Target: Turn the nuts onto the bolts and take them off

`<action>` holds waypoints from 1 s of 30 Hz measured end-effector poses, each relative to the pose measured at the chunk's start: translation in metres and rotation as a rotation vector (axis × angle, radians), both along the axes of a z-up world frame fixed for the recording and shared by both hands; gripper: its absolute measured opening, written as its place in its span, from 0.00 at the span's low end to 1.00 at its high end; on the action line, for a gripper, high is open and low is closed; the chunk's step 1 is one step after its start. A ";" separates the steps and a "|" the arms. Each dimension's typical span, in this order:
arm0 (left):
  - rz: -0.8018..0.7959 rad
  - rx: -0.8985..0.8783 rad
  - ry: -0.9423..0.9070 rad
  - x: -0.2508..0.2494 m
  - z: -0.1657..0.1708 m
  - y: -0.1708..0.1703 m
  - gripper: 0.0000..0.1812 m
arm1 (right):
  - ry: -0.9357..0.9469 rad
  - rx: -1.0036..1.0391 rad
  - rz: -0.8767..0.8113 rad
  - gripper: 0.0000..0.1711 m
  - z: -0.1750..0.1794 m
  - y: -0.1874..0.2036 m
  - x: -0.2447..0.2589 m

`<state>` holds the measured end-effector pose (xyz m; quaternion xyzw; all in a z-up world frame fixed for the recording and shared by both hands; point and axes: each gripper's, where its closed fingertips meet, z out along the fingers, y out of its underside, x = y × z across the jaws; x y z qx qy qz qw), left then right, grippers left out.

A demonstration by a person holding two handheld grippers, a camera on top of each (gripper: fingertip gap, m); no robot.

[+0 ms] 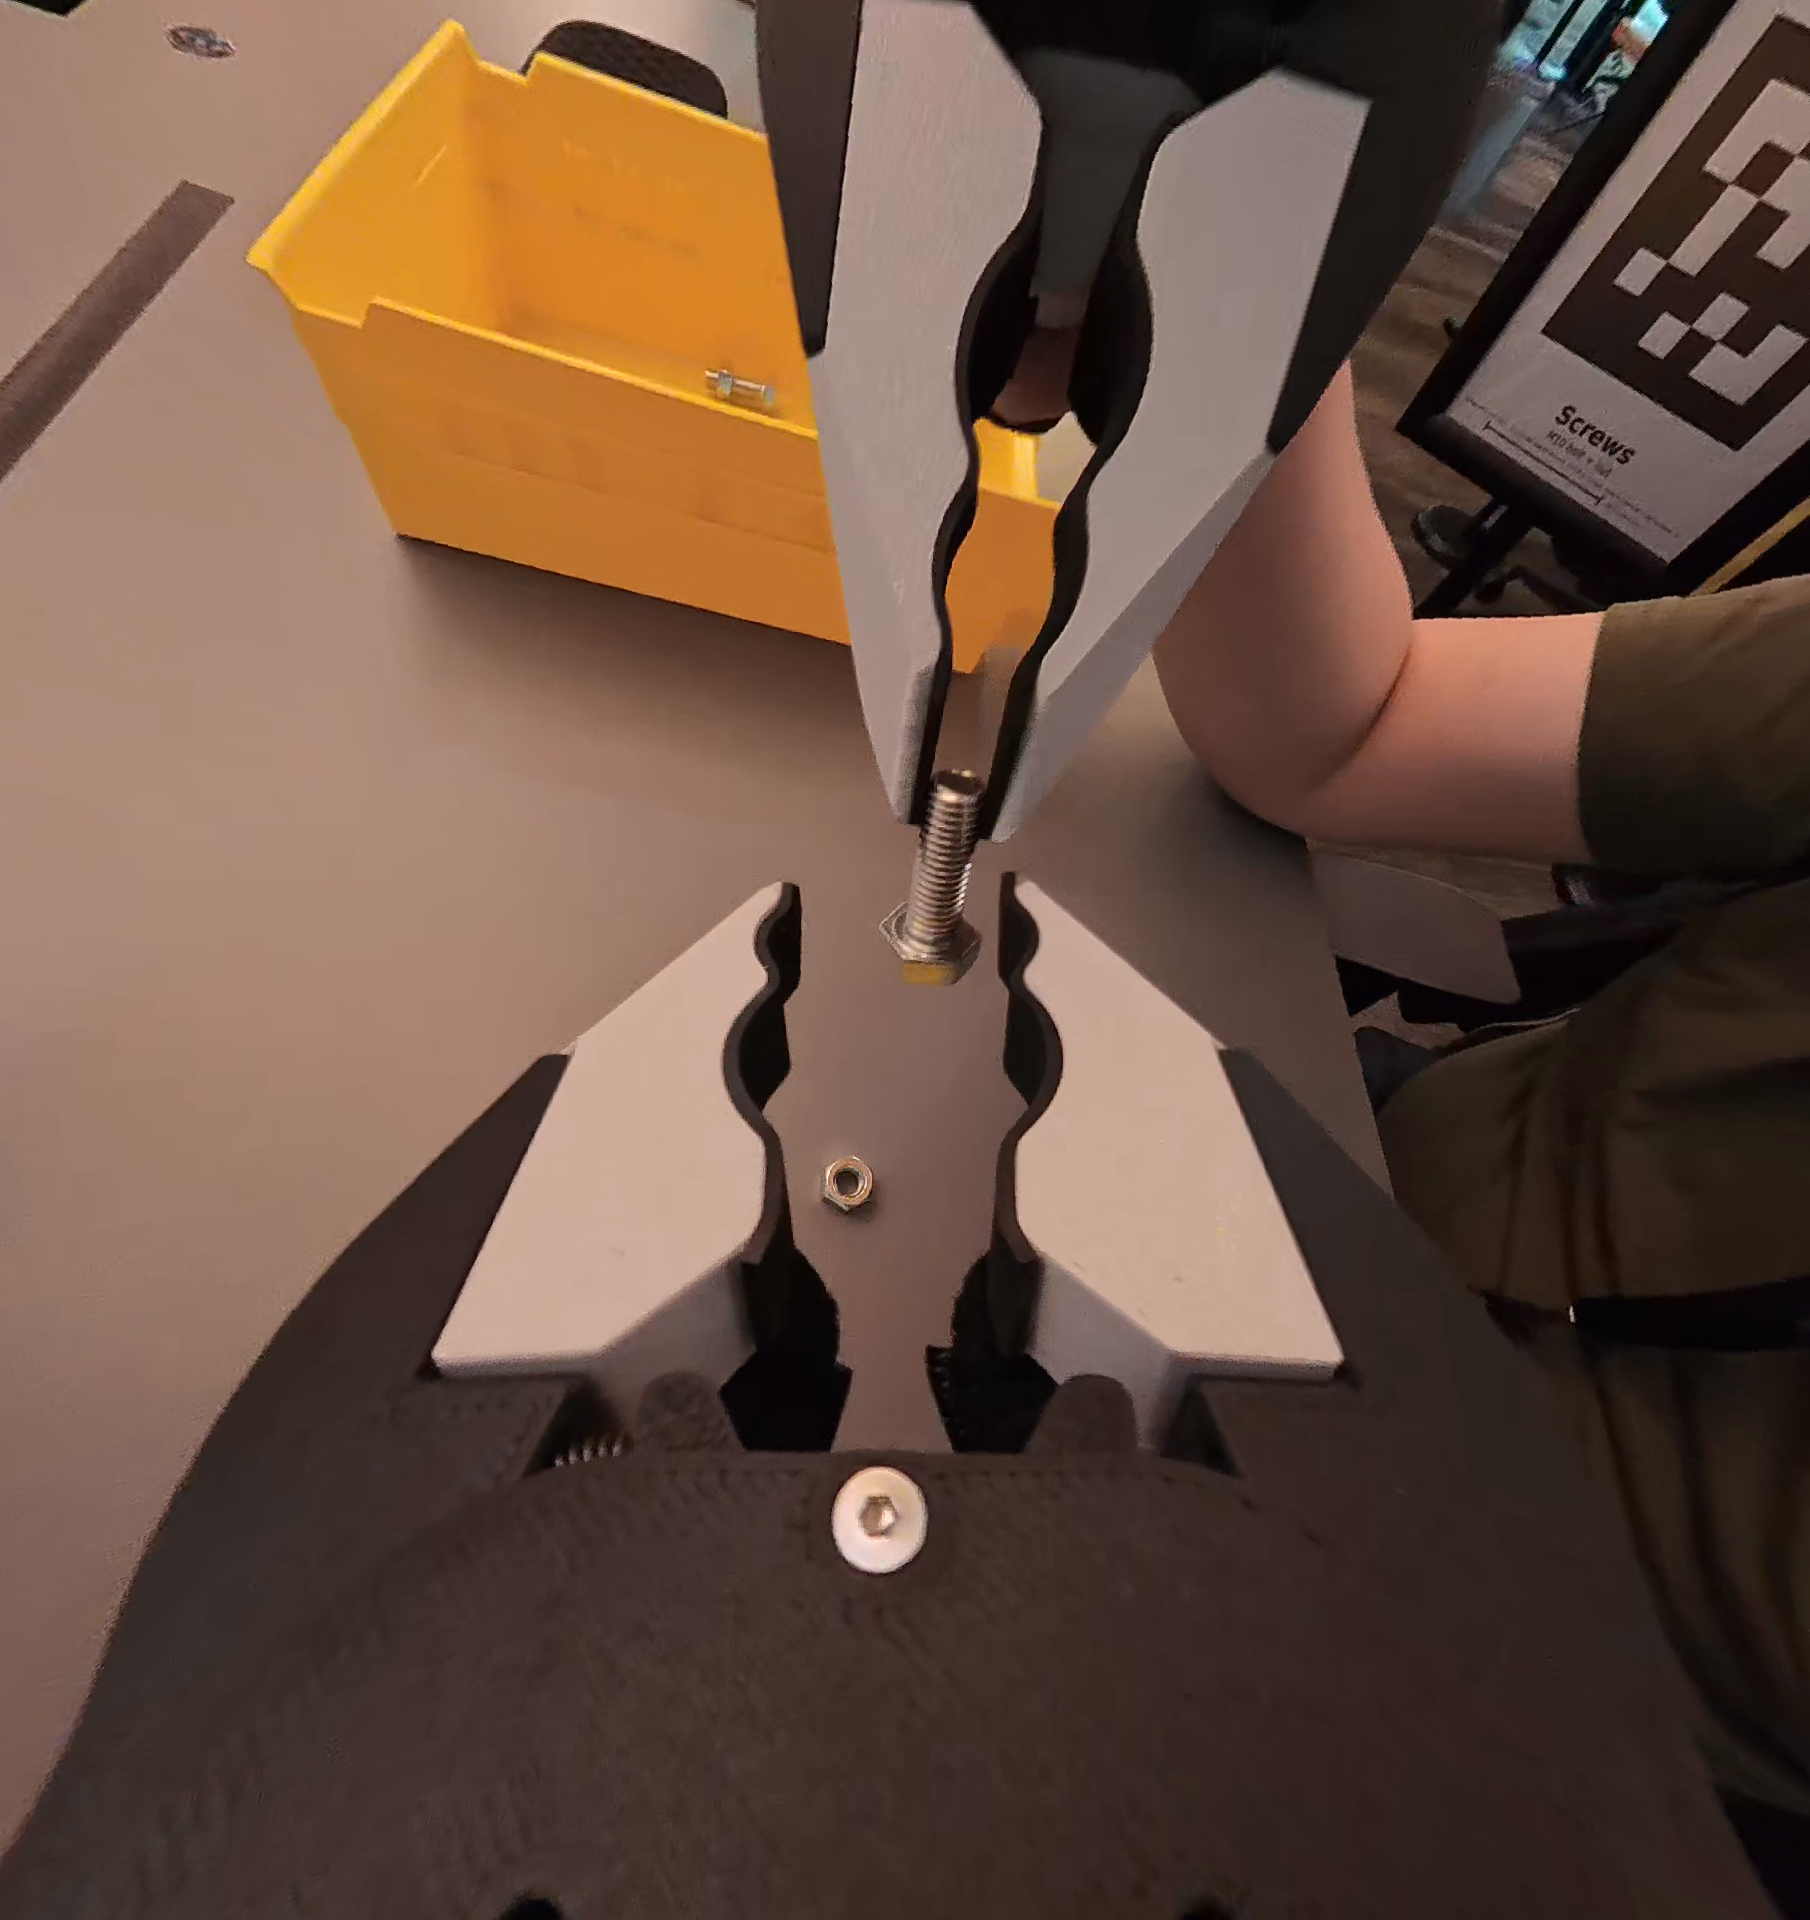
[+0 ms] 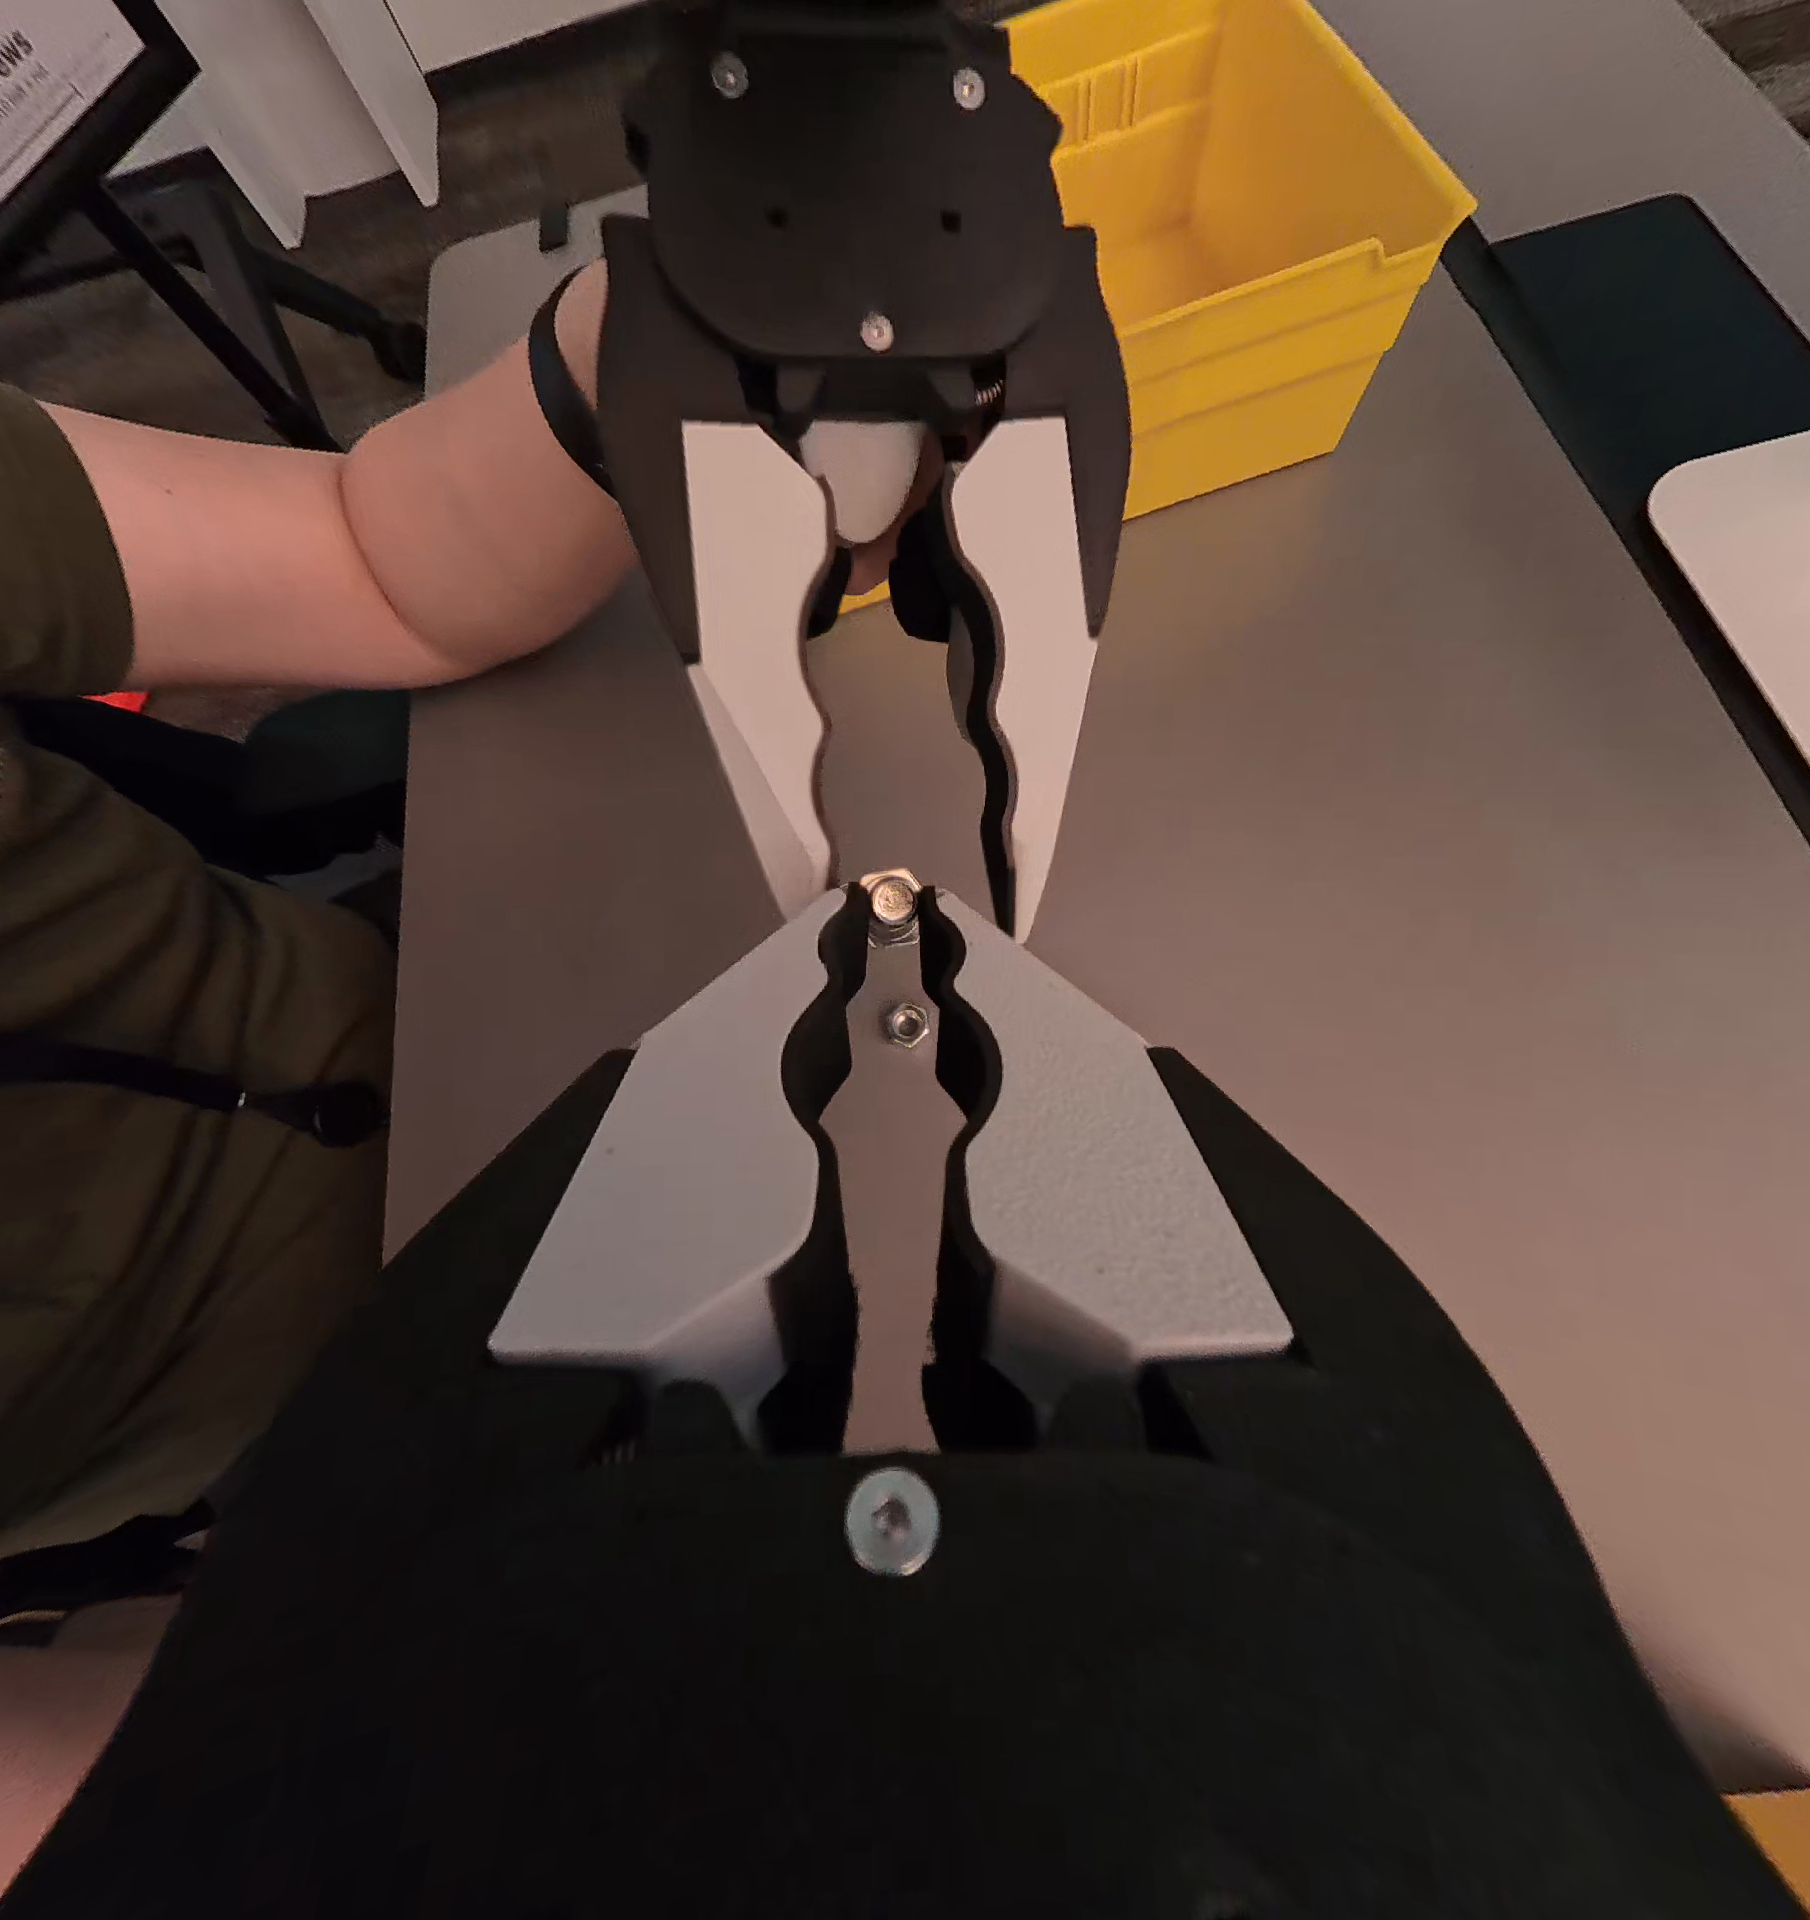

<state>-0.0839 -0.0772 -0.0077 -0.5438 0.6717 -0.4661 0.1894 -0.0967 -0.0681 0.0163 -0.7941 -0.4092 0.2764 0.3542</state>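
Right tongs (image 2: 888, 914) clamp bolt (image 1: 940, 873) by thread end, head down on counter (image 1: 361, 831), steadying it; left tongs (image 1: 899, 904) spread, straddling loose nut (image 1: 847, 1182) for pickup.

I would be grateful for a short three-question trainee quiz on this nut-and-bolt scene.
1. True or false: the loose nut is threaded onto the bolt.
2. Which gripper grips the bolt? A) left gripper B) right gripper
3. Fill in: the bolt stands upright with its ____ on the table.

A yellow bin sits behind, for orientation.

Key: 1 false, the nut lies apart on the table; 2 B; 3 head.
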 end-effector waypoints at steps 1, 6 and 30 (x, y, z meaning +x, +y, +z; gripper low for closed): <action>0.001 0.007 0.011 0.000 -0.003 0.001 0.20 | 0.003 0.000 0.001 0.05 0.001 0.000 0.000; -0.004 0.015 0.016 0.000 -0.004 0.000 0.18 | 0.001 -0.014 0.008 0.05 -0.003 -0.001 0.000; -0.025 0.006 0.054 -0.009 -0.006 -0.001 0.08 | 0.025 -0.050 0.029 0.05 -0.007 0.001 -0.004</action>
